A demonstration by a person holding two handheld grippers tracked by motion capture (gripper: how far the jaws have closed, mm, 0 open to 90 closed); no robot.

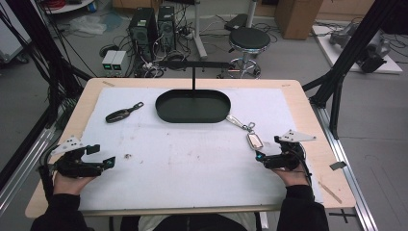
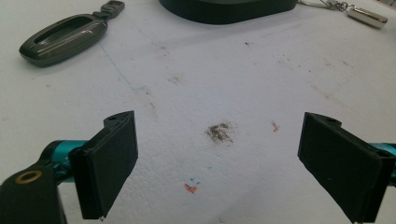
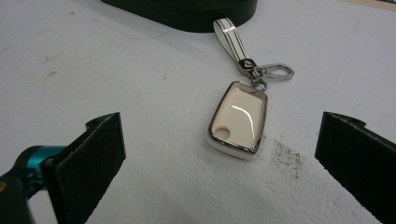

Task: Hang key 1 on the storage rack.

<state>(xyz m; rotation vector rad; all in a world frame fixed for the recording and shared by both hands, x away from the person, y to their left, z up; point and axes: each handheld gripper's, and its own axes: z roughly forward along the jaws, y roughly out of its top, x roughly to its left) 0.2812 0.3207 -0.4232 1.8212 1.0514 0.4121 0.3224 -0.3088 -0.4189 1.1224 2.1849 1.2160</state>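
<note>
The white key fob [image 3: 237, 120] lies flat on the white mat [image 1: 192, 163], just ahead of the right gripper [image 1: 262, 157], whose jaws stand wide apart and empty. Its strap [image 3: 229, 38] runs back to the dark oval tray [image 1: 192, 107]. Well apart, the dark key fob [image 1: 123, 113] lies left of the tray; the left gripper [image 1: 108, 162] rests near the mat's left edge, jaws wide and empty

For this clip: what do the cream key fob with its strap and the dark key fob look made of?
Cream key fob with chrome-coloured rim: likely glossy plastic in a metal-look frame, given the sharp highlights. Its striped strap looks like leather or imitation, with a metal clip. Dark oblong key fob: glossy plastic or soft cover, judging by its sheen.
</note>
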